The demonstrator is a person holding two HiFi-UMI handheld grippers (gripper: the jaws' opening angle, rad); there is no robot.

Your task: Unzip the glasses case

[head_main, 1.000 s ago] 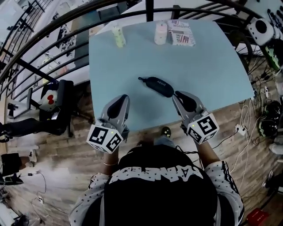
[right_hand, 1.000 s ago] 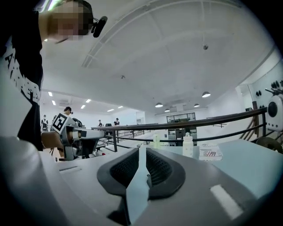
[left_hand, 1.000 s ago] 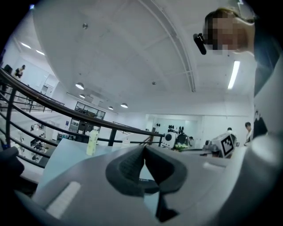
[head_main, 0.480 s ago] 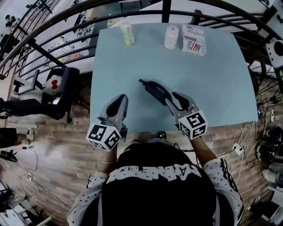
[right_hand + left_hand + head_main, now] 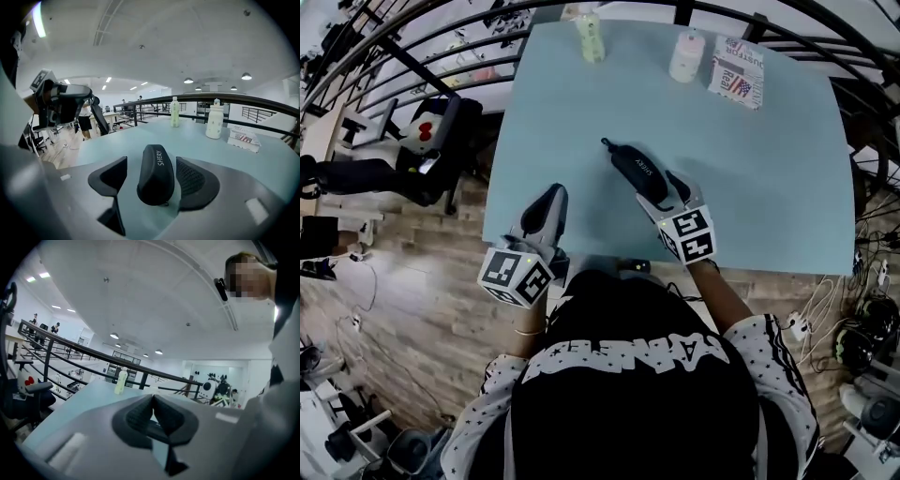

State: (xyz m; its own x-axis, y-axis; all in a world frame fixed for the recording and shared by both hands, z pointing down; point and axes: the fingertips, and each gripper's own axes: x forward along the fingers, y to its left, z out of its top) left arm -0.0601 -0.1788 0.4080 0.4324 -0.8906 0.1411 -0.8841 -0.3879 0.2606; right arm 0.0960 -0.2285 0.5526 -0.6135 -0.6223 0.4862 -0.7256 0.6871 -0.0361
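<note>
Black oblong glasses case zipped shut, lying flat, diagonal on table.

1. The left tool points away from the body, roughly level, with its left marker cube closest to the chest.
2. Its jaws meet at the tips, and nothing is between them.
3. The right tool points forward and slightly leftward, tilted downward, with its right marker cube turned upward.
4. Its jaws have just been opening and stand apart, straddling the near end of the glasses case. Neither pad presses on it.
5. The right forearm is bare below a dotted sleeve and stretches forward.
6. The left wrist stays tucked near the torso.
</note>
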